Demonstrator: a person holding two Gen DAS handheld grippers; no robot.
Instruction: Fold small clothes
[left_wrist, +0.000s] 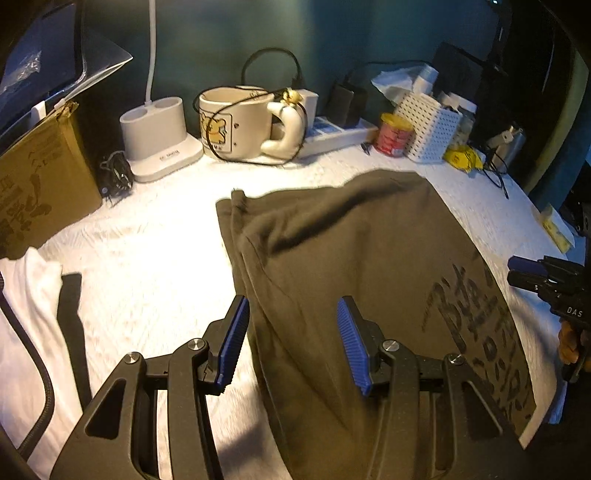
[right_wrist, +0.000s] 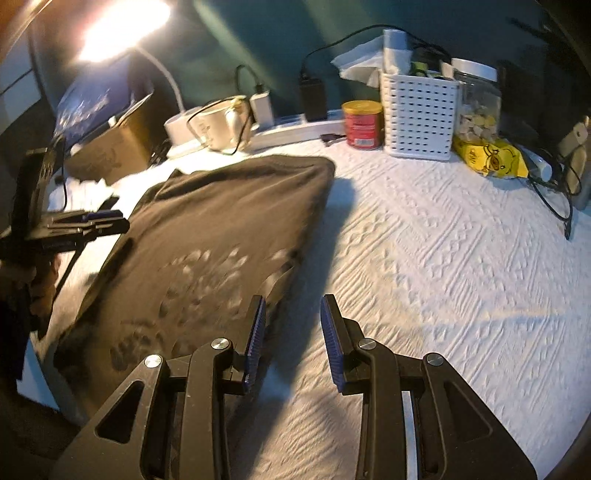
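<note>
At the far left of the left wrist view a brown cardboard box (left_wrist: 40, 177) stands on the desk (left_wrist: 155, 251), which is covered by a white textured cloth. In front of the box lies a white garment (left_wrist: 33, 314) with a dark trim. Behind, a white lamp base (left_wrist: 157, 136) sits beside a cream mug (left_wrist: 236, 123) printed with a bear, a black cable draped over its rim.

The left tongs (left_wrist: 291, 343) hang above the near left edge of the dark olive shirt (left_wrist: 351, 258), their 2 blue pads (left_wrist: 232, 339) standing apart with nothing pressed between them; 1 pad is over the white cloth, the other over the fabric. The shirt lies spread on the desk, folded along its left side, with dark lettering (left_wrist: 476, 332) near its right edge. Farther back are a red can (left_wrist: 393, 134) with a yellow lid, a white perforated basket (left_wrist: 430, 127) and a yellow packet (left_wrist: 461, 158).

In the right wrist view the shirt (right_wrist: 221, 229) fills the left half, motion-blurred. The right tongs (right_wrist: 291, 343) hang at its right edge, pads apart and gripping nothing, 1 finger over the fabric and the other over bare cloth. To the right the desk (right_wrist: 461, 258) runs back to the red can (right_wrist: 362, 123), the basket (right_wrist: 419, 118) and a clear jar (right_wrist: 476, 103) with a white lid.
</note>
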